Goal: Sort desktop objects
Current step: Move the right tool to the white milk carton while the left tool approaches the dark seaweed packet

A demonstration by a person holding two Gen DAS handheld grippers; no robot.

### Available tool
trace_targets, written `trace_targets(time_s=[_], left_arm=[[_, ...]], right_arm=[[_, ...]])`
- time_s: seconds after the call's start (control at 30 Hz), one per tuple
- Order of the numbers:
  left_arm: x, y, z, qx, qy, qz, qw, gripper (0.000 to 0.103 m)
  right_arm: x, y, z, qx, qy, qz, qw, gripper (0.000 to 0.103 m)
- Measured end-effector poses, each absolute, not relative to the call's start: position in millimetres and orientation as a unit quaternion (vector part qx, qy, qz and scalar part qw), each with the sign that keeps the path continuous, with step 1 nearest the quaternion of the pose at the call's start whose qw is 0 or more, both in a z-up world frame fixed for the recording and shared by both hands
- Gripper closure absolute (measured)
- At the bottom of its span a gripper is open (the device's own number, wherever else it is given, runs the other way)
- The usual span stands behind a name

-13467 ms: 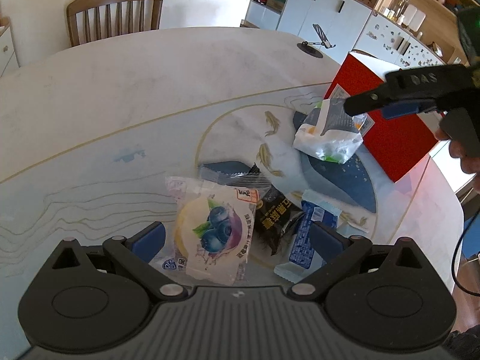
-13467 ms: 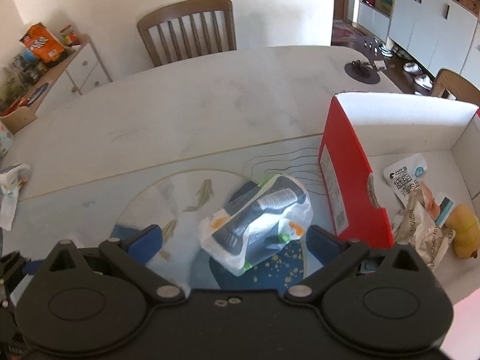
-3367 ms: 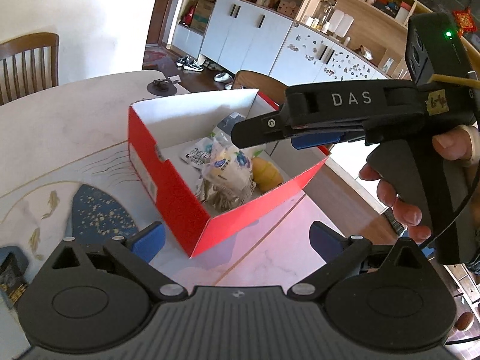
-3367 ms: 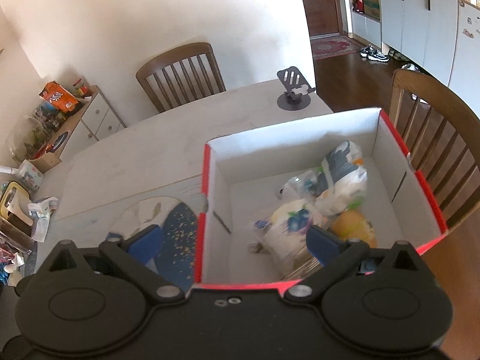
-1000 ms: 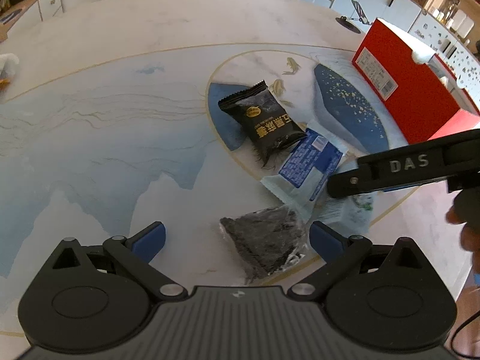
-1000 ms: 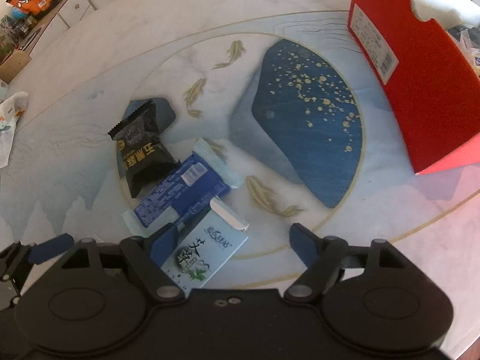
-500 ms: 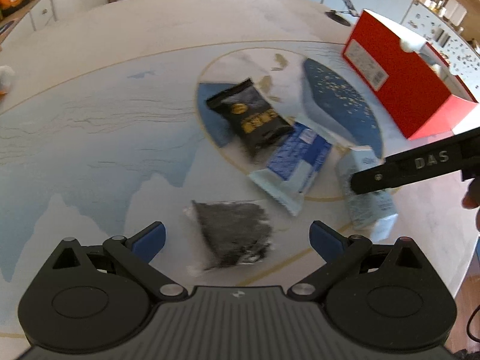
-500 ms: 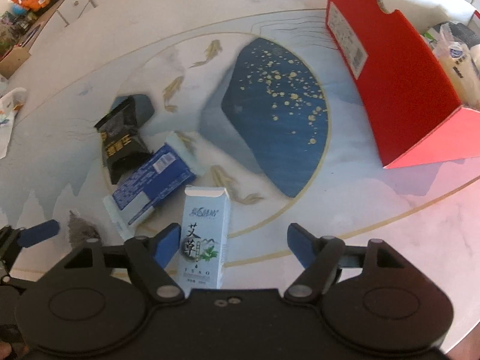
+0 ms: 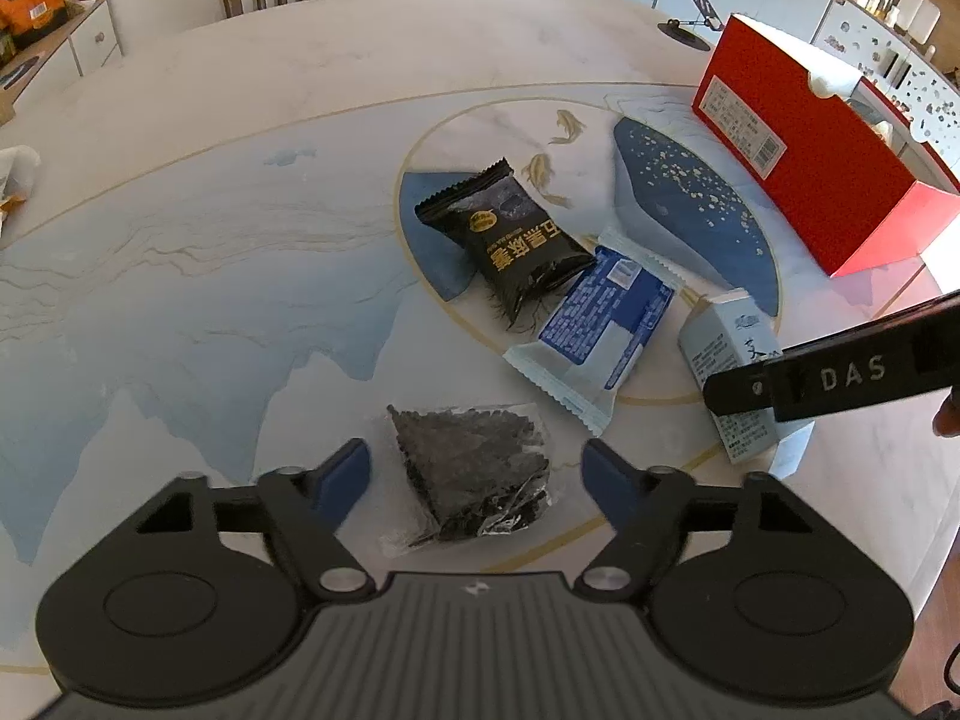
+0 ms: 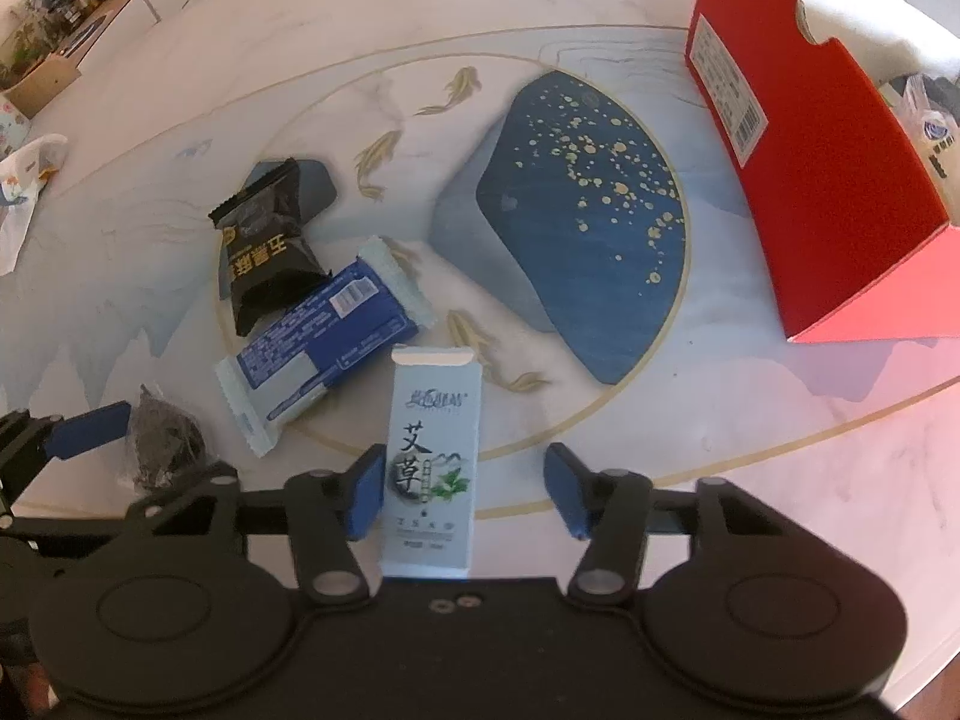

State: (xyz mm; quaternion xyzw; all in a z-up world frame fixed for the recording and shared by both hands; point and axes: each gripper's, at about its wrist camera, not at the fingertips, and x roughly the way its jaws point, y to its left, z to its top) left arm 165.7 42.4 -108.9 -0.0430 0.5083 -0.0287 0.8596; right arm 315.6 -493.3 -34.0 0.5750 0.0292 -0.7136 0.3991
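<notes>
Both tools gape: left tool straddles a clear packet of dark bits, right tool straddles a pale-blue carton near the marble worktop edge.

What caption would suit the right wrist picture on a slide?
Open right gripper straddling a pale carton, beside blue and black snack packets, red box waiting.

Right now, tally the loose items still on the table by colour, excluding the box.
Black snack packet: 1
Blue wrapper: 1
Pale carton, between the open fingers of the right hand-held gripper: 1
Clear bag of dark bits, between the open fingers of the left hand-held gripper: 1
Total: 4
</notes>
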Motion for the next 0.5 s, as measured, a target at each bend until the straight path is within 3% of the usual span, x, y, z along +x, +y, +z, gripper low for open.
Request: trace_targets(time_s=[0.13,0.23,0.5], left_arm=[[164.5,41.7,-106.2,-0.049,0.509,-0.035,0.859,0.051],[163.6,40.3,-105.9,-0.051,0.51,-0.04,0.858,0.055],[162.2,41.4,-104.6,-0.069,0.509,-0.055,0.856,0.059]], right_arm=[[318.4,-493.4,-32.0,0.574,0.026,-0.711,0.405,0.063],[318.6,-493.0,-31.6,0.574,0.022,-0.709,0.408,0.074],[315.8,-487.4,-33.4,0.58,0.004,-0.706,0.407,0.075]])
